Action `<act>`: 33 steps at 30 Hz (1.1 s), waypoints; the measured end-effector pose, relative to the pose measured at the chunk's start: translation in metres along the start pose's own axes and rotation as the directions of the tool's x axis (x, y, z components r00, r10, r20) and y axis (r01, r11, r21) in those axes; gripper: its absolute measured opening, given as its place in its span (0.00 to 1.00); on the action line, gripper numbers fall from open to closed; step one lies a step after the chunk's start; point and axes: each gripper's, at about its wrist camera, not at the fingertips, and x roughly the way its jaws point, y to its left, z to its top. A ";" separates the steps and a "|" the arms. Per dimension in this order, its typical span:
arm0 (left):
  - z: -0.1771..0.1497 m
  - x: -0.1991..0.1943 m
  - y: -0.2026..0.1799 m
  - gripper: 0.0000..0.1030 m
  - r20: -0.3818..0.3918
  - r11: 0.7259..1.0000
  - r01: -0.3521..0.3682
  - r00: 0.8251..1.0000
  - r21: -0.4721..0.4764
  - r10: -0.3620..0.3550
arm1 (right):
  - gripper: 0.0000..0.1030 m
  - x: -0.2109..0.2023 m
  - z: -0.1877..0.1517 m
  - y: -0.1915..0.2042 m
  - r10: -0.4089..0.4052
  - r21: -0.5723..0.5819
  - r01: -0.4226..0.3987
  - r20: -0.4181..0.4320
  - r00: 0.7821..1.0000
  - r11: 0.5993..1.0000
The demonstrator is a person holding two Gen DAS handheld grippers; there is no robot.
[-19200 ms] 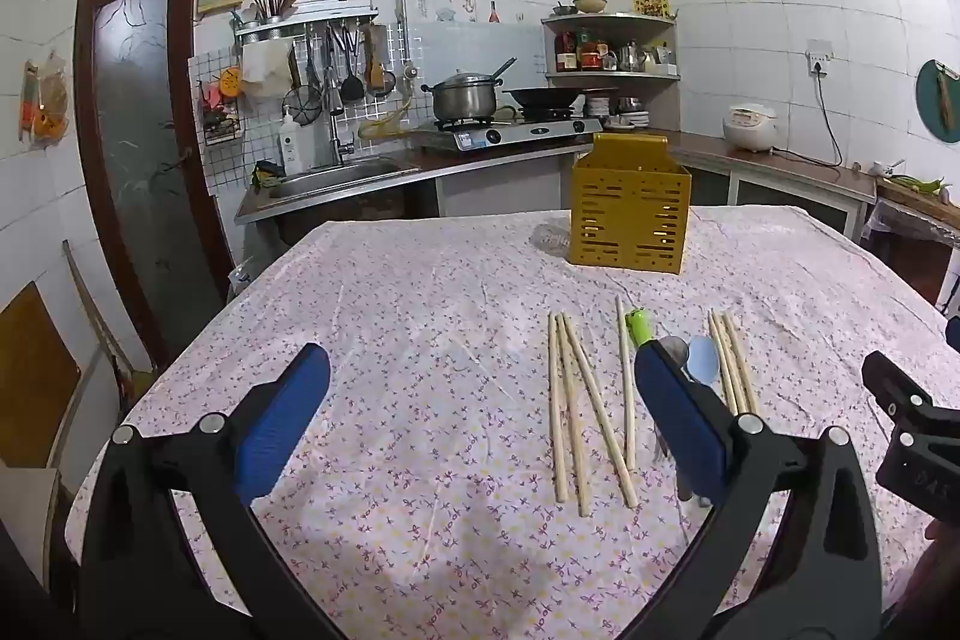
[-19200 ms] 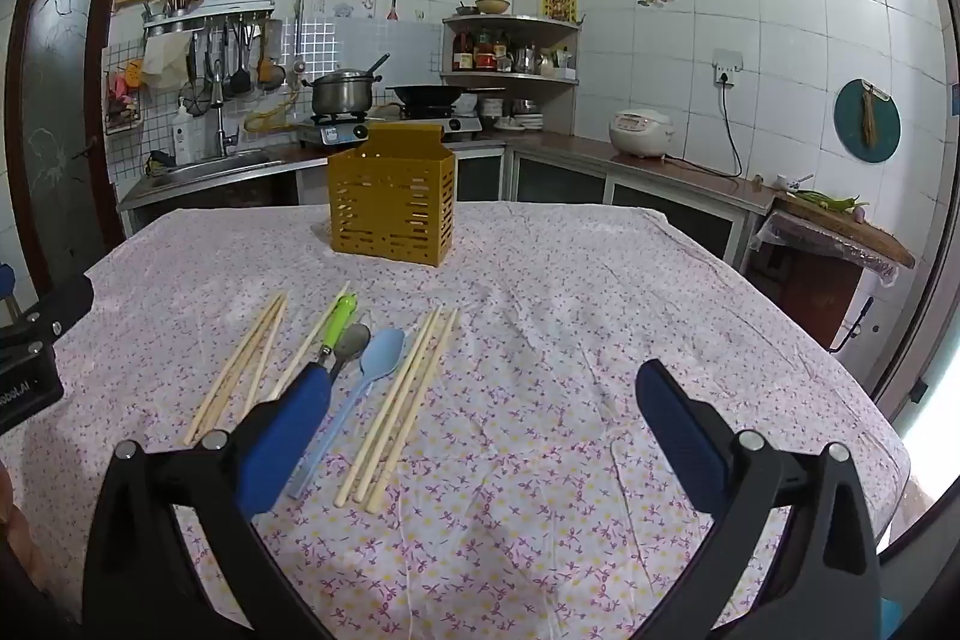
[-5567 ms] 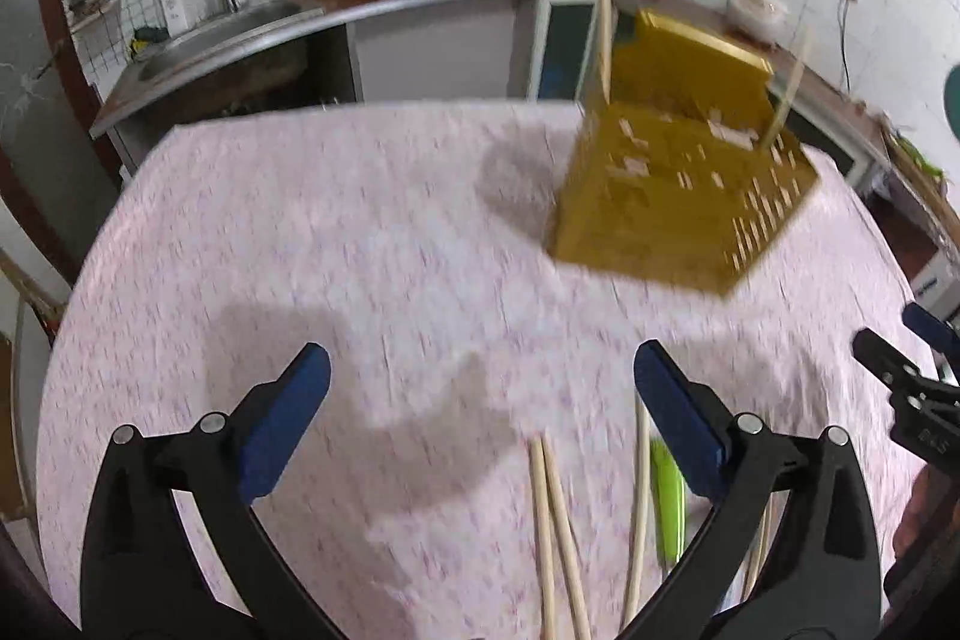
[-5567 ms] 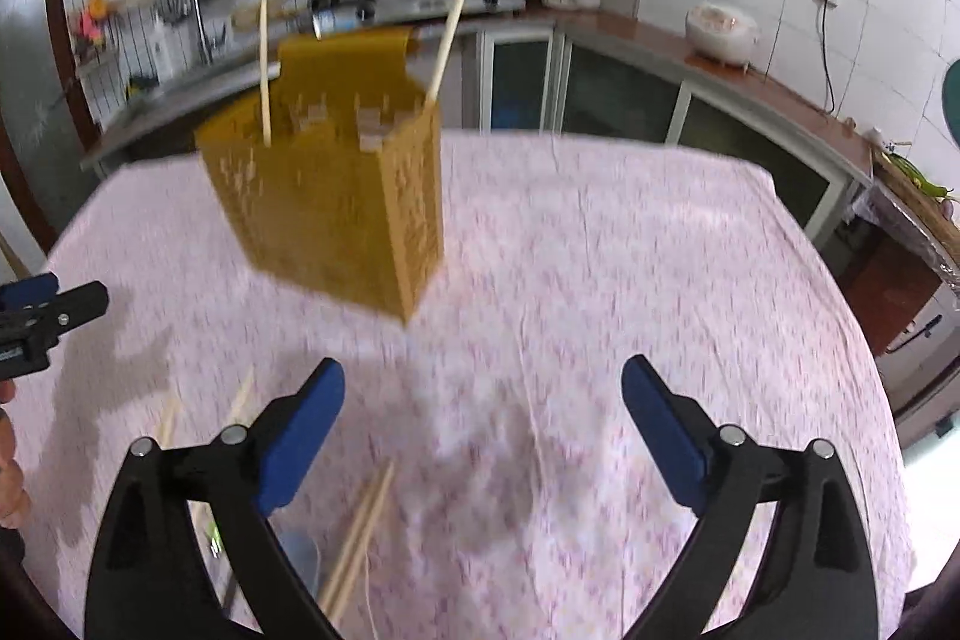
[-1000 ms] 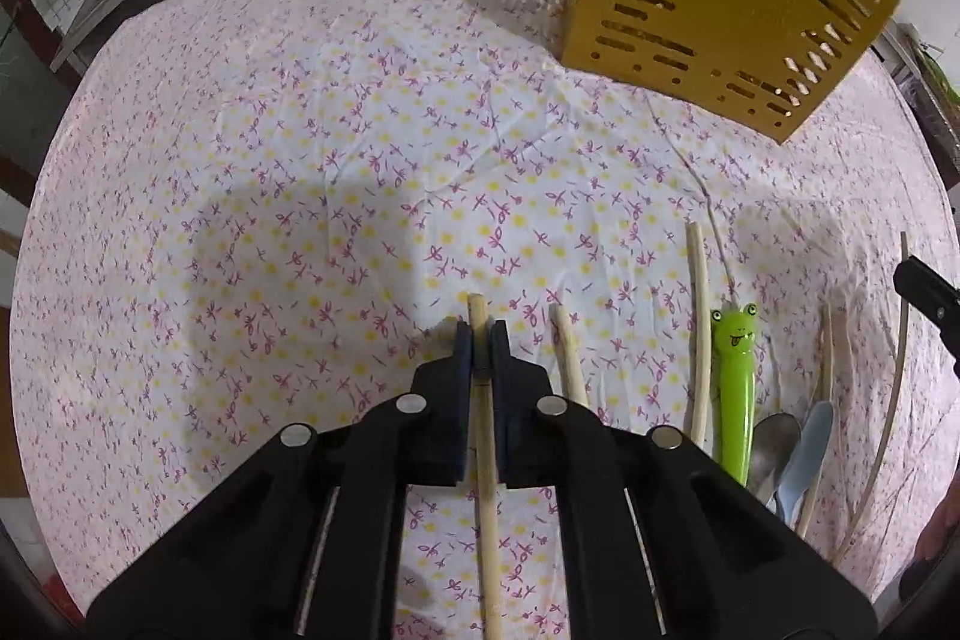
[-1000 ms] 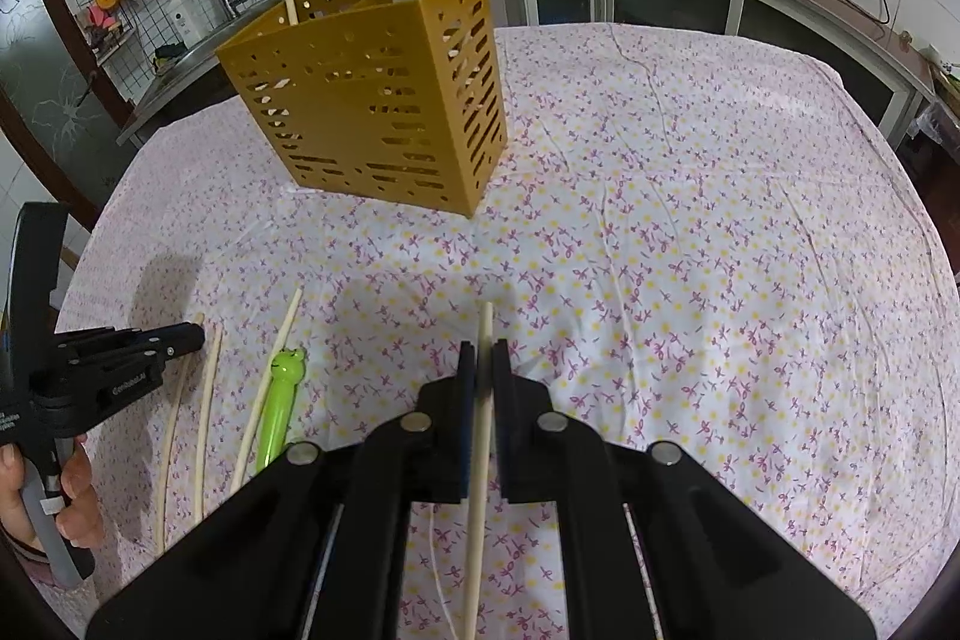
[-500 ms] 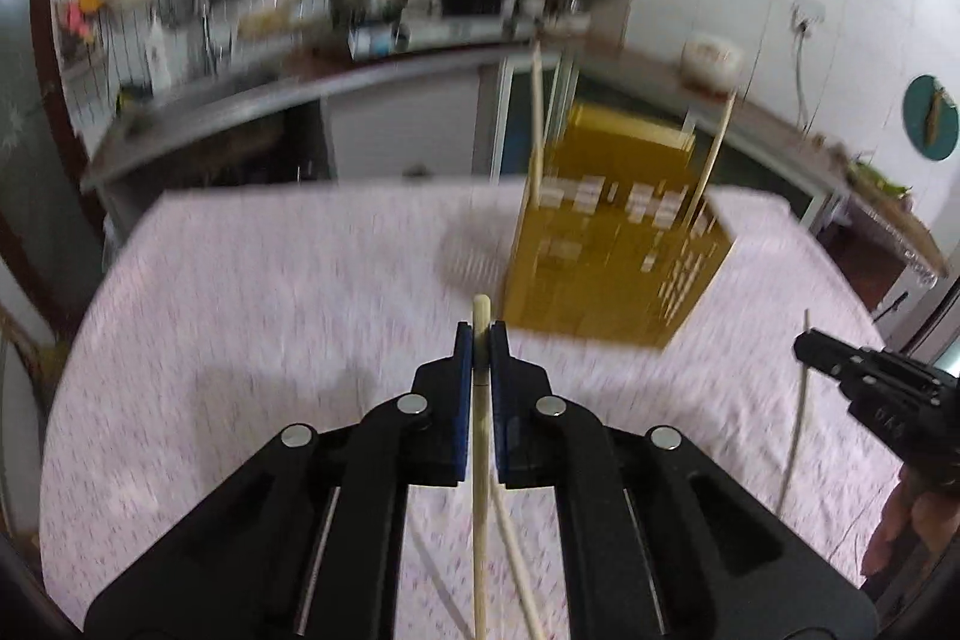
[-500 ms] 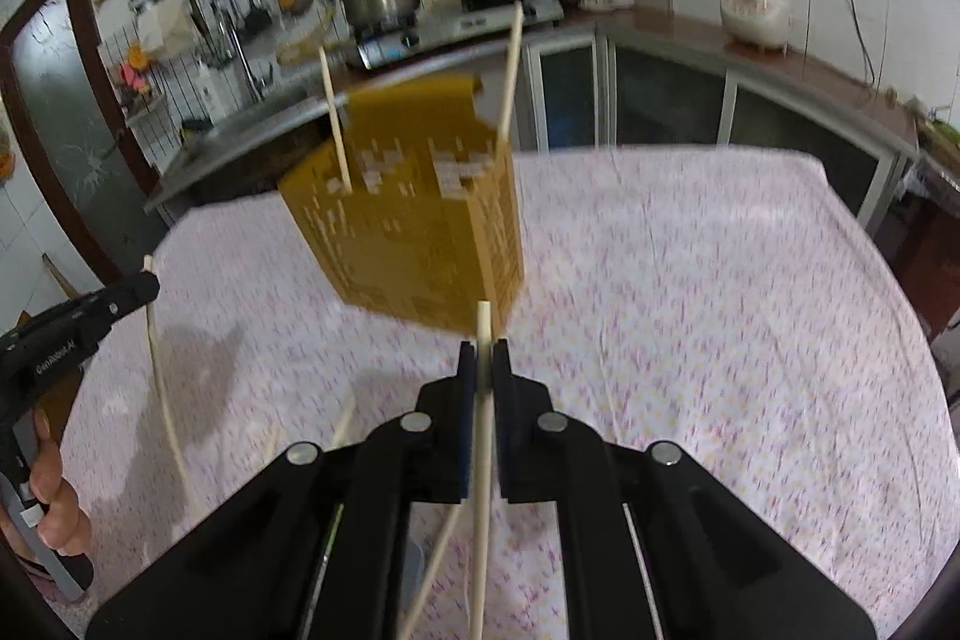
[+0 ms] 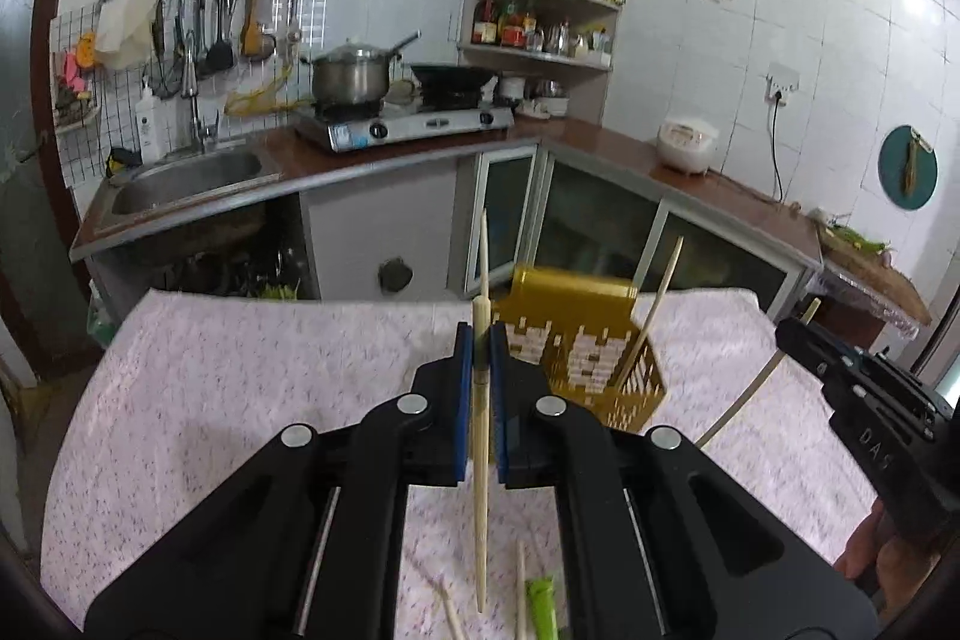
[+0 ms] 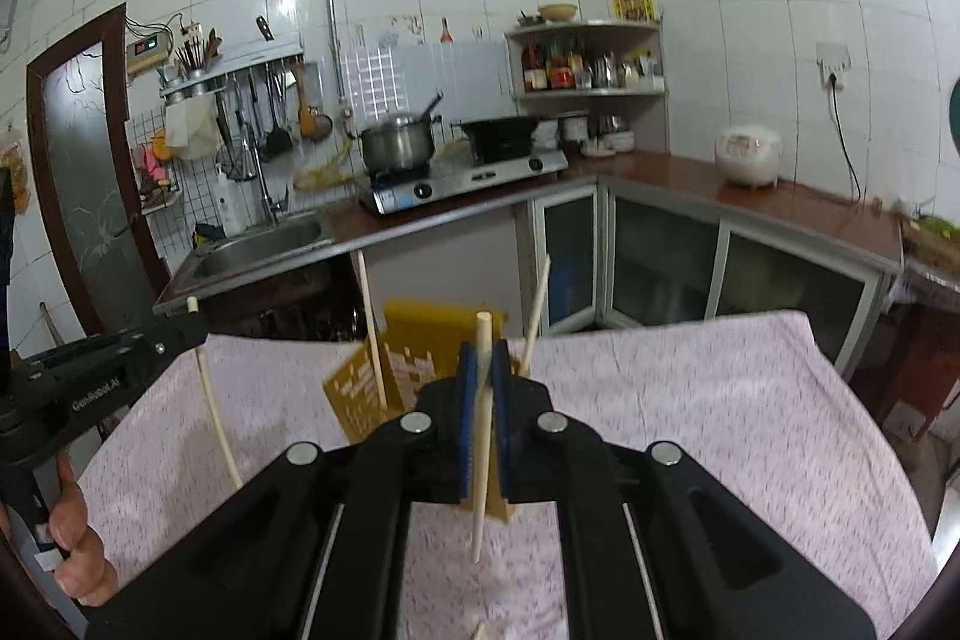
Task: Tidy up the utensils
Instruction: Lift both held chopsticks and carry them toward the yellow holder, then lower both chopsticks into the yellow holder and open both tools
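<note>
My left gripper (image 9: 480,340) is shut on a wooden chopstick (image 9: 480,472), held upright above the flowered tablecloth (image 9: 198,400). My right gripper (image 10: 482,364) is shut on another chopstick (image 10: 480,460), also upright. The yellow slotted utensil holder (image 9: 588,346) stands just beyond both grippers, with two chopsticks (image 9: 654,310) sticking out of it; it also shows in the right wrist view (image 10: 384,382). A green frog-handled spoon (image 9: 543,607) and loose chopsticks (image 9: 521,598) lie on the cloth below my left gripper. The right gripper shows at the right of the left wrist view (image 9: 864,394).
A kitchen counter with sink (image 9: 180,172), gas stove and pot (image 9: 351,79) runs behind the table. A rice cooker (image 9: 687,145) sits on the right counter. A brown door (image 10: 90,184) stands at the left.
Both grippers have lifted further with their chopsticks and tilted up, so the view now shows the kitchen wall and the holder sits closer in front of them.
</note>
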 end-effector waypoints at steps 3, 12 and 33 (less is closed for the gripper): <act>0.021 -0.003 -0.007 0.04 0.034 1.000 -0.007 0.999 0.012 0.007 | 0.06 -0.003 0.020 0.008 -0.012 -0.023 0.013 0.030 0.999 1.000; 0.090 -0.001 -0.028 0.04 0.166 0.999 -0.016 0.986 0.043 0.008 | 0.06 -0.003 0.081 0.010 -0.049 -0.036 0.053 0.102 0.994 0.998; 0.100 0.073 -0.018 0.04 0.242 1.000 0.015 0.970 0.026 -0.021 | 0.06 0.045 0.089 -0.001 -0.048 -0.030 0.051 0.090 0.995 0.998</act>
